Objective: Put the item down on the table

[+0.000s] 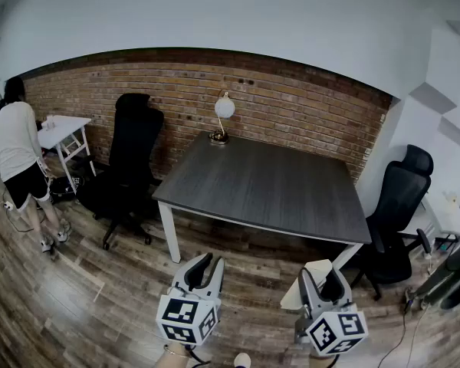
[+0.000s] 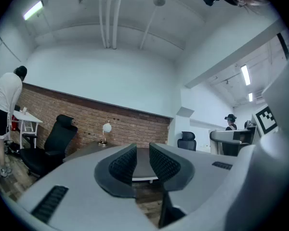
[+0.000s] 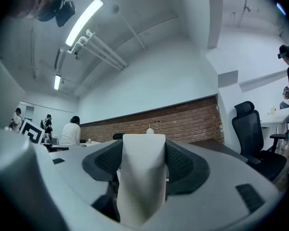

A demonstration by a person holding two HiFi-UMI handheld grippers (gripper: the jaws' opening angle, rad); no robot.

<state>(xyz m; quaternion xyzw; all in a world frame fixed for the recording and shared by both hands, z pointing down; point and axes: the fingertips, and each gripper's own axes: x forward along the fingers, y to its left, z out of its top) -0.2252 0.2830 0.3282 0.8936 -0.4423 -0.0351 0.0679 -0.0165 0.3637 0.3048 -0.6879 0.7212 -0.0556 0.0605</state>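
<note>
Gripping a pale cream item [image 3: 142, 186] in the right gripper [image 3: 143, 153], short of the table [image 1: 268, 182].

Clamps both right pads on the item, in the air just before the table's near right corner. Holds the left gripper [image 2: 142, 160] alongside, jaws a narrow gap apart with nothing between. Faces a bare dark top with a lamp [image 1: 222, 117] at its far edge and black chairs [image 1: 130, 159] off either side. Carries square black-and-white markers on each cube.

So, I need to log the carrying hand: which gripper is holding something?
The right gripper: its jaws clamp a pale item, while the left gripper has nothing between its jaws.
</note>
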